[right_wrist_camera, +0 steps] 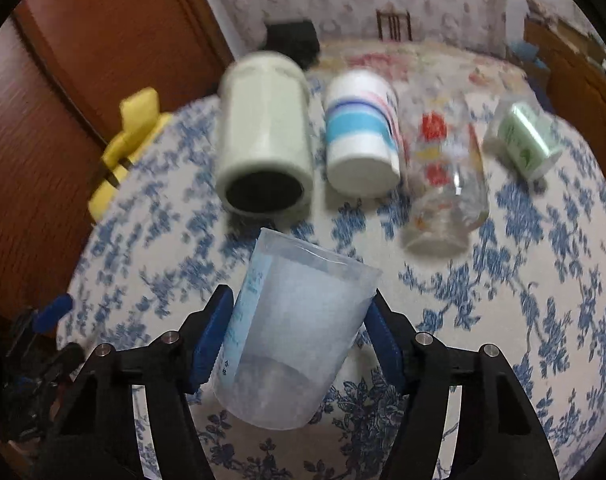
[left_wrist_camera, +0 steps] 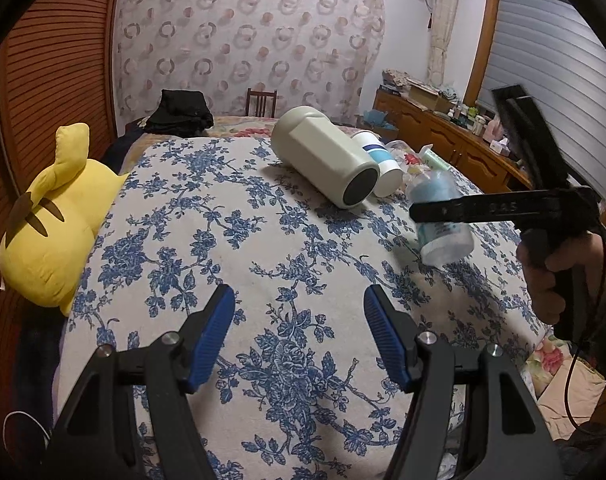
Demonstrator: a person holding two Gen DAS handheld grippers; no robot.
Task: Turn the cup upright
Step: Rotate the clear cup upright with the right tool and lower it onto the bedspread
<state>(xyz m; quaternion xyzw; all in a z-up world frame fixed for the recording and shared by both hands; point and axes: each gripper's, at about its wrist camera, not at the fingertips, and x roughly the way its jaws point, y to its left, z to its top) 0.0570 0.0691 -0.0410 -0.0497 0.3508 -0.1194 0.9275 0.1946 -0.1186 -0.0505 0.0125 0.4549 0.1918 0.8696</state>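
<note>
While the left gripper (left_wrist_camera: 299, 336) hangs over the blue-flowered bedspread (left_wrist_camera: 223, 240) with its blue pads spread wide and nothing between them, its camera shows the right gripper (left_wrist_camera: 423, 212) off to the right, lifted above the cover and clamped on a translucent plastic cup (left_wrist_camera: 443, 216) held tilted in the air. Behind it lie a grey-green flask (left_wrist_camera: 323, 156) and a striped cup (left_wrist_camera: 381, 160) on their sides, and a yellow plush toy (left_wrist_camera: 55, 216) sits at the left edge. From the right wrist, the cup (right_wrist_camera: 291, 332) is pinched between both pads (right_wrist_camera: 213, 336), tilted, clear of the cover. Beyond lie the flask (right_wrist_camera: 263, 136), striped cup (right_wrist_camera: 361, 136), a printed glass (right_wrist_camera: 447, 176) and a small green cup (right_wrist_camera: 523, 144).
</note>
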